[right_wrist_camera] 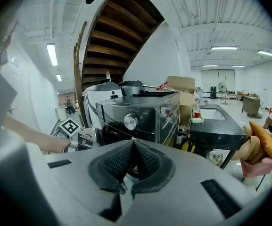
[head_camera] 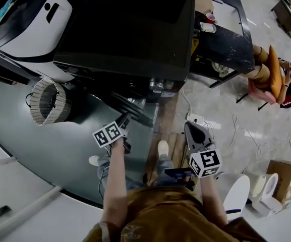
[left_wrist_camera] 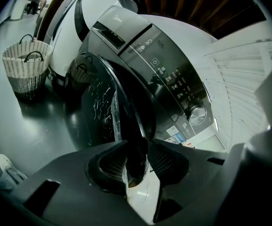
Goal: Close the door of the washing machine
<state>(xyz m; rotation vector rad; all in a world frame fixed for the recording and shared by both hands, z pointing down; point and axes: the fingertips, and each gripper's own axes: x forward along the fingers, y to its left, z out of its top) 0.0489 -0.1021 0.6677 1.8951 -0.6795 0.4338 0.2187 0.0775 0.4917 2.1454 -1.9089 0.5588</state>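
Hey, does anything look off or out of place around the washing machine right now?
The door of the washing machine stands swung open, its edge clamped in the left gripper. Whitish streaks mark its glass, perhaps scratches or droplets.

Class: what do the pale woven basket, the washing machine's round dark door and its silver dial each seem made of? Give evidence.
Pale woven basket: wicker or rope, matt; interlaced strands show. Round dark door: glossy glass or plastic; it carries reflections. Silver dial: metal or metallised plastic; bright sheen.
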